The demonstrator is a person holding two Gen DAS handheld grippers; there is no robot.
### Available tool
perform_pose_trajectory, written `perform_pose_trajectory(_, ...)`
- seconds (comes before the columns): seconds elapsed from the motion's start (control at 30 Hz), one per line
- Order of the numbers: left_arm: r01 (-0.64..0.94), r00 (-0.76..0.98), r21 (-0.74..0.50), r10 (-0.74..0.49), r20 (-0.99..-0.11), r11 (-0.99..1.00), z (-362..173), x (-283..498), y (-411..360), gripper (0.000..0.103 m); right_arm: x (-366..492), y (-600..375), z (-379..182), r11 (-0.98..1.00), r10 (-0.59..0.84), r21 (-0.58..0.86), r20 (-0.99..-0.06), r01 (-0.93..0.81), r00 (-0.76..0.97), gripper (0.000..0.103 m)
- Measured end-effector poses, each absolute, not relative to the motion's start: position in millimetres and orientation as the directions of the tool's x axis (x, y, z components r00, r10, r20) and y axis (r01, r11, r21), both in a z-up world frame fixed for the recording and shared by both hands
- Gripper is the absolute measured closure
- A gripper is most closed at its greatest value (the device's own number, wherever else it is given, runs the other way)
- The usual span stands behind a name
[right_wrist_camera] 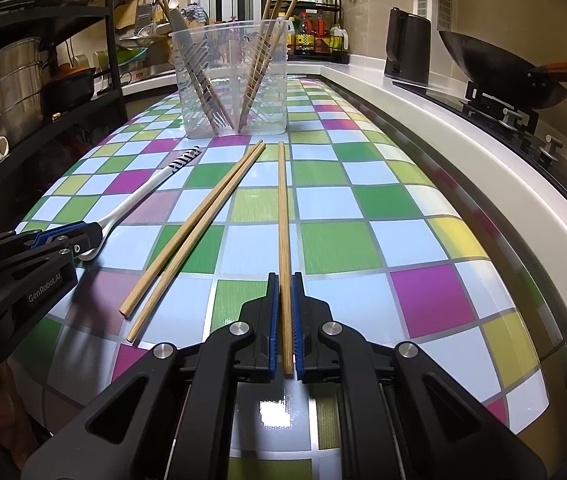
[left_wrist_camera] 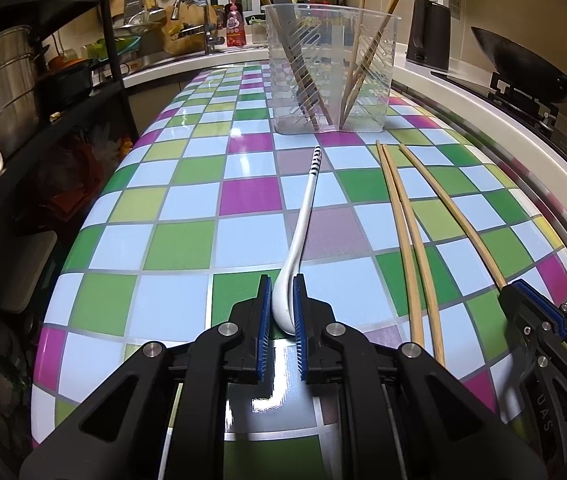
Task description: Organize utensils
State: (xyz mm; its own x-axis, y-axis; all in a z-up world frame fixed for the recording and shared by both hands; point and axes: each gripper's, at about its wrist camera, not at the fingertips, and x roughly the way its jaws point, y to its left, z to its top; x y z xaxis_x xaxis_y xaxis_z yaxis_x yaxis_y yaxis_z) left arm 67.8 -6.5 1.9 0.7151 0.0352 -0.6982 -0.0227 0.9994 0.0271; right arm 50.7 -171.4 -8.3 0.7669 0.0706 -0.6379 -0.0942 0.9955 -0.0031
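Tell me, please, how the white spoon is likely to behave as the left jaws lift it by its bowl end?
The white spoon looks glossy, so it may slip. Gripped at the bowl, its long handle will probably droop or swing. It looks rigid, perhaps ceramic, so possibly fragile.

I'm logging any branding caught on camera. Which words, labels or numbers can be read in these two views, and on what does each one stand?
"GenRobot.AI": on the side of the left gripper, in the right wrist view.
"DAS": partial letters on the body of the right gripper, in the left wrist view; the rest is cut off.
Red pouch by the sink: print too small to read.
Sauce bottles on the rack: labels too blurred to read.
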Motion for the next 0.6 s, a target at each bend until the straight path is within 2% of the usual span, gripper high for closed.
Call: perform_pose_trajectory(0.6, -0.009, 0.721, 0.055, 0.045, -0.692, 0.998, 2.3, 68.8, -12.1, 0.093, 50.2, -170.3, -7.9, 0.994, 0.062, -0.026, -0.637, -0.102, 0.768, 0.097)
